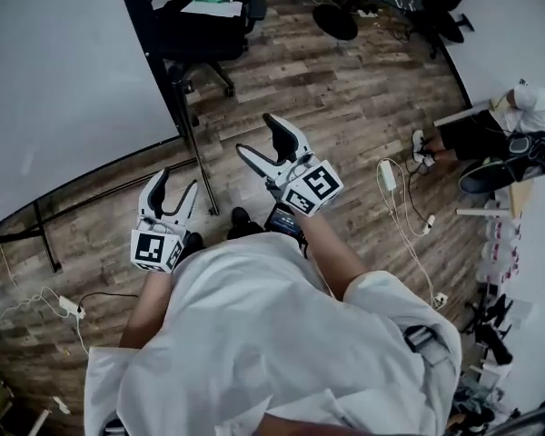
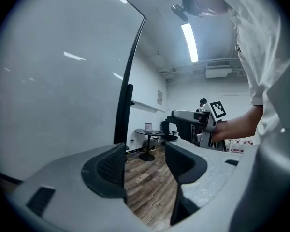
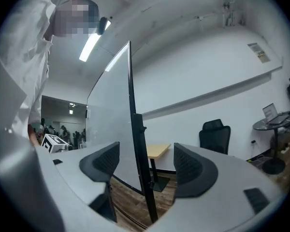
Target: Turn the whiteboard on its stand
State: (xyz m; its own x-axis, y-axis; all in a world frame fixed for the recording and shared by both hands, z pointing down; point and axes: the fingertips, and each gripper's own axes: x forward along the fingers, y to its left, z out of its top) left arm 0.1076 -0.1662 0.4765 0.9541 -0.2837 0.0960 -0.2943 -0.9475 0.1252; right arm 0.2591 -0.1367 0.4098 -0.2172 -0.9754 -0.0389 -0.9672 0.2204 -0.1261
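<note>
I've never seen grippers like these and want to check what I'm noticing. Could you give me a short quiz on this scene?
1. True or false: the left gripper is shut on the whiteboard.
2. What stands on the floor beyond the post of the stand? A: a chair. B: a ladder. C: a bicycle.
3. Fill in: the jaws of the right gripper are ____, with nothing held between them.

Key: 1 false, since its jaws are apart and touch nothing. 2 A. 3 apart.
</note>
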